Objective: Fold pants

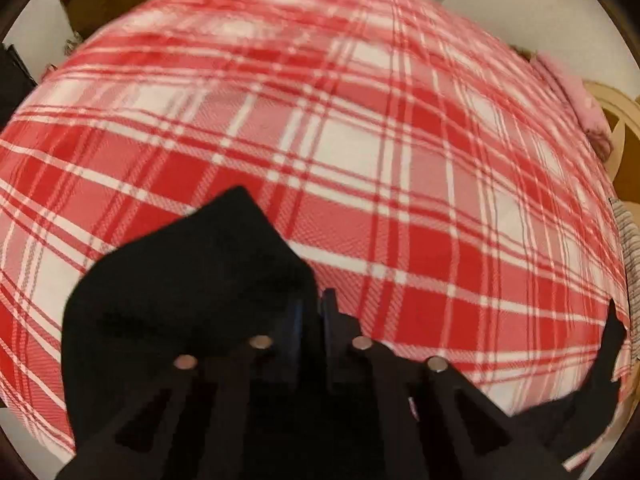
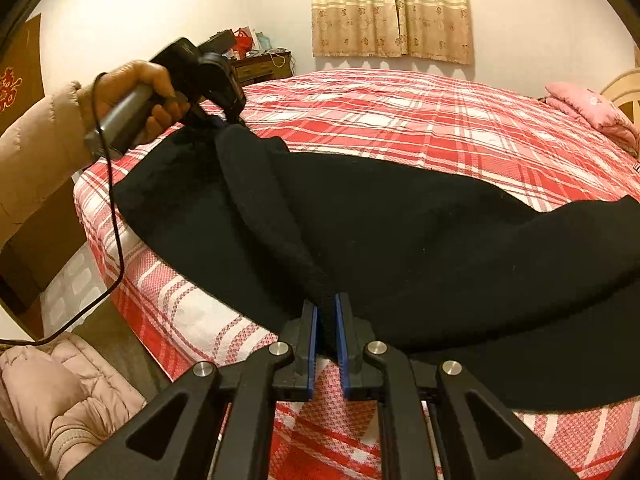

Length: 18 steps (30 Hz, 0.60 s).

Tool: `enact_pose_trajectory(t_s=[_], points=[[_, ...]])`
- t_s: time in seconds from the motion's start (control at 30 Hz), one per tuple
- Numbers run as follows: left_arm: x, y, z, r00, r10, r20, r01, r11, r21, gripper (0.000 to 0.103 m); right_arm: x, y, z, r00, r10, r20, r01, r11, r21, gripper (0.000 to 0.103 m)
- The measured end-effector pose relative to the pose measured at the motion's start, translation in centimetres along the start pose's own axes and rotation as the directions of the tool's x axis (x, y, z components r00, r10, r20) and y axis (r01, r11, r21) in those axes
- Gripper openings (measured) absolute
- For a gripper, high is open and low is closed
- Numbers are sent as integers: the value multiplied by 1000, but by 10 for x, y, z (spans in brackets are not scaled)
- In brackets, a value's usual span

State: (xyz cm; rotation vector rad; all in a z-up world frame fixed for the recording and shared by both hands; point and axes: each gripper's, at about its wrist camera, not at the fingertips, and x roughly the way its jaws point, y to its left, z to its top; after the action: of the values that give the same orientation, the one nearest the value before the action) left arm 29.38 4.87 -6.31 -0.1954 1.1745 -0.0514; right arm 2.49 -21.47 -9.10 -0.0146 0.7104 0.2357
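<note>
The black pants [image 2: 400, 232] lie stretched across the near edge of a bed with a red and white plaid cover [image 2: 420, 120]. My right gripper [image 2: 326, 320] is shut on one end of the pants' edge. My left gripper [image 2: 218, 120], seen in the right wrist view held by a hand, is shut on the other end. In the left wrist view my left gripper [image 1: 310, 308] holds a bunch of the black pants [image 1: 192, 288] above the plaid cover [image 1: 360, 140].
A pink pillow [image 2: 592, 108] lies at the bed's far right. A wooden nightstand [image 2: 260, 66] with clutter stands by the far wall under curtains [image 2: 392, 8]. A pink padded jacket [image 2: 60, 392] lies on the floor at lower left. A cable [image 2: 116, 240] hangs from the left gripper.
</note>
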Motion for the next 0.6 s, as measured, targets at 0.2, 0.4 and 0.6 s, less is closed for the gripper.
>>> enact_pose_trajectory(t_s=[0.2,0.4,0.6], points=[[-51,38,-27,963,-163,213,178,983,-53,4,-1,-1,-1,1000,3,6,-3,1000,14,9],[-117,79,-105,867,-199,456,244,969,-40,4,0,-2,-2,1000,1,8,-1,1000,17,9],[-97,106,-172,877,-95,472,162,981,-105,4,0,0,-1,1000,-17,6,17,1000,4,9]])
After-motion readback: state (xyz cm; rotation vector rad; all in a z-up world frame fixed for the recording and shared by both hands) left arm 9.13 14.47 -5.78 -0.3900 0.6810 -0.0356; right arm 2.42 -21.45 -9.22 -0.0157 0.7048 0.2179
